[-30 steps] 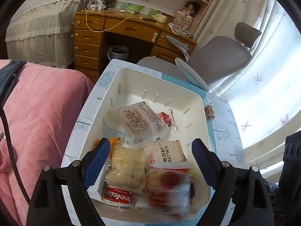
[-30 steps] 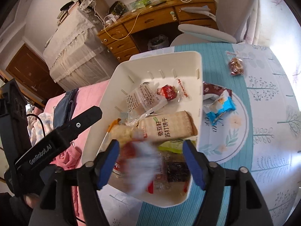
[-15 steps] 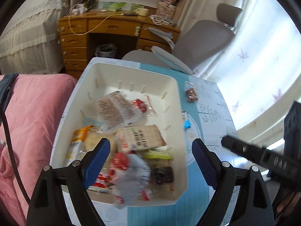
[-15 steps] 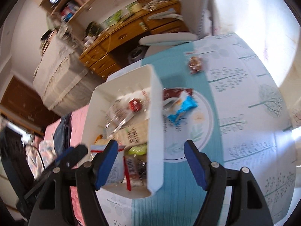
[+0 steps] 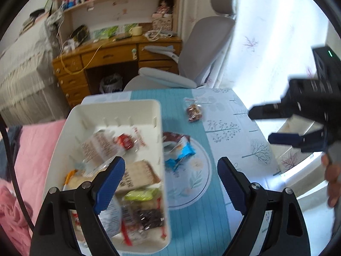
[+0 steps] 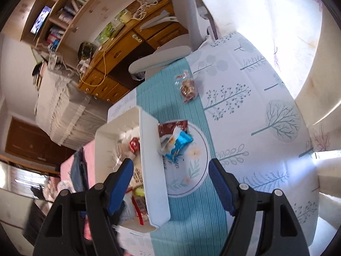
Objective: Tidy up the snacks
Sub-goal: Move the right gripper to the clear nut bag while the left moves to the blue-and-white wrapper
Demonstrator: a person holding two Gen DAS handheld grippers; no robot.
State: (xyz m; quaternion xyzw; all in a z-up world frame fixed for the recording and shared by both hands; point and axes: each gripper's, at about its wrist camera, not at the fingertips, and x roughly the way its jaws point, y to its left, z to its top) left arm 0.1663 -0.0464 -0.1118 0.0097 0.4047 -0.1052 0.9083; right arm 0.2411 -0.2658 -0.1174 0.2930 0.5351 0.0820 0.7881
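Observation:
A white bin (image 5: 157,115) (image 6: 153,170) sits on the table's left side with several wrapped snacks inside. Three snacks lie outside it: a blue packet (image 5: 181,152) (image 6: 178,144), a dark red packet (image 5: 175,137) (image 6: 173,127), and a clear bag of nuts (image 5: 194,112) (image 6: 187,88) farther back. My left gripper (image 5: 169,181) is open and empty above the bin's right wall. My right gripper (image 6: 170,183) is open and empty above the same wall; it also shows at the right of the left wrist view (image 5: 264,125).
The table (image 6: 255,111) has a tree-print cloth with a teal runner. A grey chair (image 5: 204,42) stands at its far end, with a wooden desk (image 5: 110,57) behind. A pink bed (image 5: 23,160) lies left of the table. A curtain (image 5: 266,32) hangs at the right.
A snack that was between the grippers over the bin now lies in the bin. Both grippers have swung right, toward the loose snacks on the table.

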